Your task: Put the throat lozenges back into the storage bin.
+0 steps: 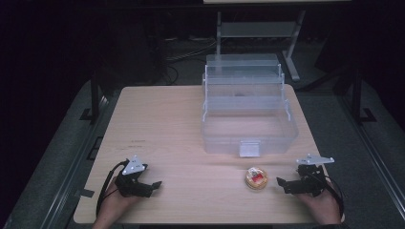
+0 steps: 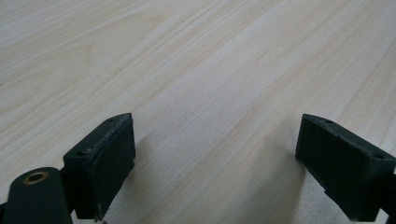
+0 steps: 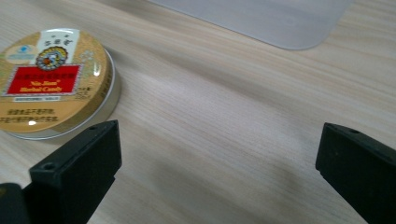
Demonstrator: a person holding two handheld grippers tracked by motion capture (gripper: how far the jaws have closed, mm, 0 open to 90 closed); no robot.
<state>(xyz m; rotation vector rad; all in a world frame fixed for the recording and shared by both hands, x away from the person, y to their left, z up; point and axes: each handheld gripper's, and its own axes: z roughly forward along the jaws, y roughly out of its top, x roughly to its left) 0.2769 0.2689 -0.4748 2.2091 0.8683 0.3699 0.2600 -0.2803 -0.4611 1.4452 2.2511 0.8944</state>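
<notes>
Right gripper (image 1: 282, 183) is hovering, jaws spread, tin (image 1: 256, 178) at nine o'clock — light, stiff, slippery; grip its rim.

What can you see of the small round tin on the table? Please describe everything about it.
The round tin is flat and shallow, with a golden lid and a silvery metal rim. The lid carries a red label with print, a white band and a round emblem above it. It looks shut and lies flat, lid up, on the wooden table, in front of the clear plastic box and apart from it. The right gripper is close beside it, jaws open, not touching it.
</notes>
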